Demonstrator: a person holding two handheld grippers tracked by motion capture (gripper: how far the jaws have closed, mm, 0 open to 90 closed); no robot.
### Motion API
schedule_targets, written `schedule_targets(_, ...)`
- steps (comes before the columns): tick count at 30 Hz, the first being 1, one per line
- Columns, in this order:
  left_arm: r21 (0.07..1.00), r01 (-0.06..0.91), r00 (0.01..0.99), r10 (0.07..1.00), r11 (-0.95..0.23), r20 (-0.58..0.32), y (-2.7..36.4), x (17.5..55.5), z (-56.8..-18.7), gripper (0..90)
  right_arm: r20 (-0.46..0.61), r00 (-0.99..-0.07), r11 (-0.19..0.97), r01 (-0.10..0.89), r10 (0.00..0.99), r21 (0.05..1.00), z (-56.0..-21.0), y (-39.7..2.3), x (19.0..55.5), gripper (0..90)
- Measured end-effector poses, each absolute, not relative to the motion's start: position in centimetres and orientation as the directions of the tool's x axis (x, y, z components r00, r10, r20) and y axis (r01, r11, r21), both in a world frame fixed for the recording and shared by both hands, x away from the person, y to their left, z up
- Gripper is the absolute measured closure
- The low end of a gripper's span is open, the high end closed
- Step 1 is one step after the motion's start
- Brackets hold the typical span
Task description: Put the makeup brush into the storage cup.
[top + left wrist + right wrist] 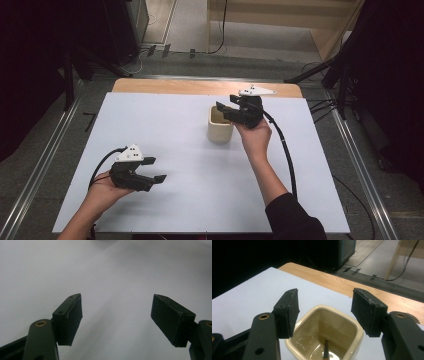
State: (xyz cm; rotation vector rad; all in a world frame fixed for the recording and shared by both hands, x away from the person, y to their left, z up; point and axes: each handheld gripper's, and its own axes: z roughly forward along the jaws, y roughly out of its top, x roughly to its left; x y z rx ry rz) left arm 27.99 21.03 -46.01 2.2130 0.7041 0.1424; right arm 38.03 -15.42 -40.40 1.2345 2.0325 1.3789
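White tabletop point(165, 130) — cream cup point(324, 332) holds a pencil point(326, 350); both tongs released.

High cam overhead; jaw cams close

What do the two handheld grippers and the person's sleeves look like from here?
Both the left gripper and the right gripper are black, with two flat rectangular jaws, brass-coloured pivot pins and a grey three-cornered plate on top. A black cable trails from each. The right arm wears a dark sleeve.

Wood table point(200, 86), white sheet point(165, 130) on top, 1 cream square cup point(220, 131) on sheet
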Motion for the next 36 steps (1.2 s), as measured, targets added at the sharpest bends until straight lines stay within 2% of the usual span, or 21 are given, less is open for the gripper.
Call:
schedule_targets(9, 0.723, 0.442, 0.838, 0.532, -0.53, -0.123, 21.0, 28.0, -46.0, 26.0, 0.145, -0.59, 0.158, 0.43, 0.794, 0.889, -40.2, -15.6, 36.6, 38.5)
schedule_targets(36, 0.722, 0.446, 0.835, 0.536, -0.529, -0.122, 21.1, 28.1, -46.0, 25.9, 0.13, -0.672, 0.235, 0.425, 0.729, 0.874, -40.4, -17.2, 32.9, 37.1)
